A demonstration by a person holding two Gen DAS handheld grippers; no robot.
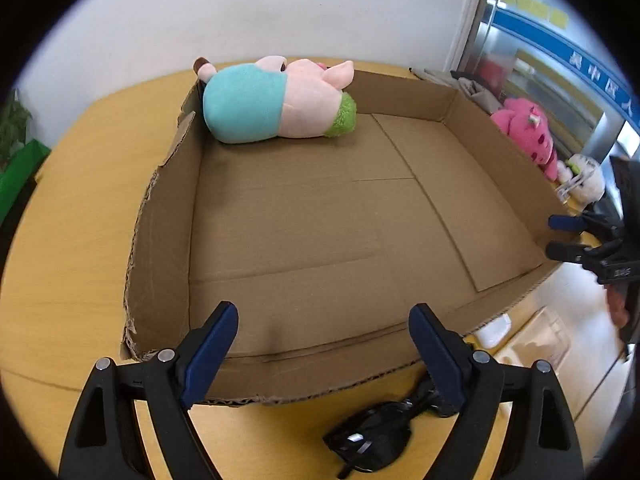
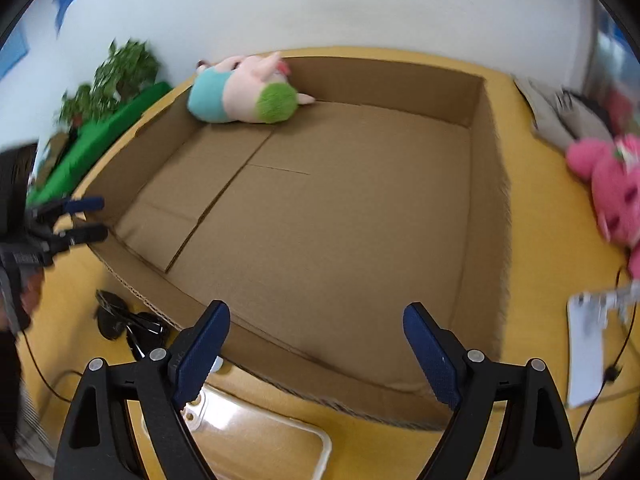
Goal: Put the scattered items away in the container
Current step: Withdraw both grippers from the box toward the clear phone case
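Lying beyond spread fingers — sunglasses, outside box.

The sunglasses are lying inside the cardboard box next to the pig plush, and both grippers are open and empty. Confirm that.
Not quite. The sunglasses lie outside the cardboard box, on the table in front of its near wall, as the left wrist view shows. Only the pig plush is inside. The left gripper and right gripper are open and empty.

A potted plant stands by the white wall, beside a green cloth
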